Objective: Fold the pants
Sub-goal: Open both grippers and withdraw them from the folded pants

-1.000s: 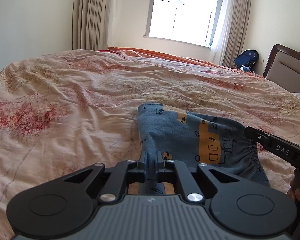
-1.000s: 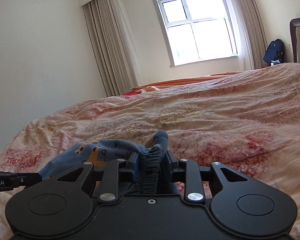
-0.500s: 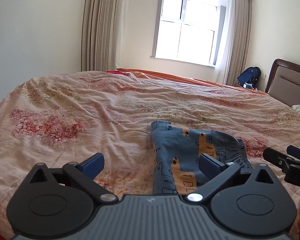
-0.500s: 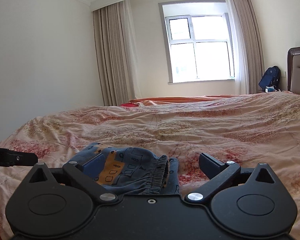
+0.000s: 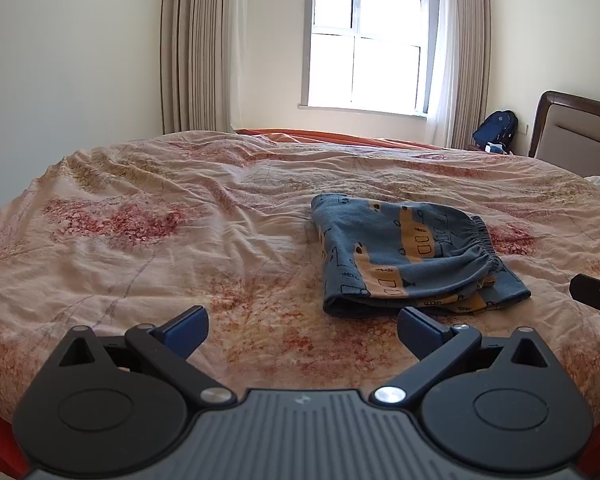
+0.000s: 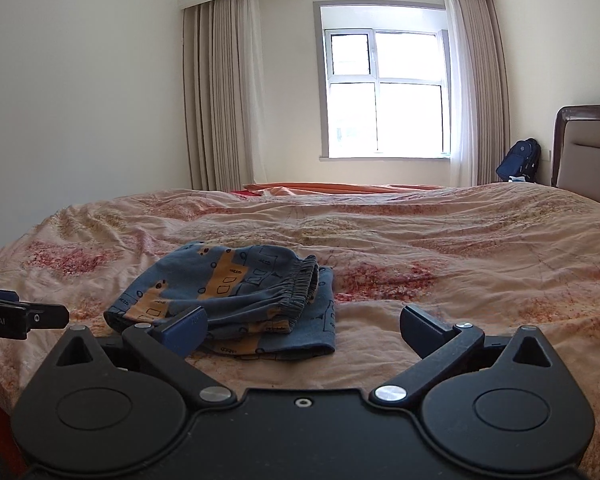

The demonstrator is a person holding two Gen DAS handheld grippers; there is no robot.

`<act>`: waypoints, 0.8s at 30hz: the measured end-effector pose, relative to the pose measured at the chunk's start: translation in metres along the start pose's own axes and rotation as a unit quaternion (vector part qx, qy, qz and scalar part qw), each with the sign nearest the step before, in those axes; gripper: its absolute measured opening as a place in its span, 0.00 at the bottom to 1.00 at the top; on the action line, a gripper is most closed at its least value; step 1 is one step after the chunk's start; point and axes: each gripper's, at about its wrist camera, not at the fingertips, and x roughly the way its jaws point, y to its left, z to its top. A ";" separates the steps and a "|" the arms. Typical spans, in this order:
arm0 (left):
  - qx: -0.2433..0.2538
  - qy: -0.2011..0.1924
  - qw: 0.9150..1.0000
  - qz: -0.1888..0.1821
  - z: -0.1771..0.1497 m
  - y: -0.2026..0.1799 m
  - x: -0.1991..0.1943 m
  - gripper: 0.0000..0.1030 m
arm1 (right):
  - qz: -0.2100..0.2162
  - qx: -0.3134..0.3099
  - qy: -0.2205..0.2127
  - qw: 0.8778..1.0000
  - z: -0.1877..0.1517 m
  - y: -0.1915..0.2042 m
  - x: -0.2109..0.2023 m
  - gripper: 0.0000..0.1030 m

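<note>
The blue pants with orange stripes and small drawings lie folded in a compact stack on the bed, elastic waistband on the right side. My left gripper stands open, pulled back from the pants' near left corner, nothing between its fingers. In the right wrist view the same pants lie ahead and to the left. My right gripper is open too, its left finger just in front of the stack's near edge. Each gripper's tip shows at the edge of the other's view.
The bed carries a wrinkled pink floral cover with wide room to the left. A headboard stands at the right, a blue backpack on the floor beyond. Window and curtains are behind.
Both grippers let go of the pants and opened wide, then drew back toward the bed's near edge. The pants now rest folded on the cover.
</note>
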 end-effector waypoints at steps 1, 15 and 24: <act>0.000 0.000 1.000 0.000 0.000 0.000 0.000 1.00 | -0.001 0.002 0.002 1.000 -0.001 -0.001 0.000 0.99; 0.003 0.018 1.000 -0.003 0.000 -0.003 0.013 1.00 | -0.003 0.007 0.023 1.000 -0.006 -0.003 0.014 0.99; 0.006 0.037 0.999 0.005 -0.004 -0.004 0.029 1.00 | 0.000 0.012 0.043 0.999 -0.012 -0.005 0.032 0.99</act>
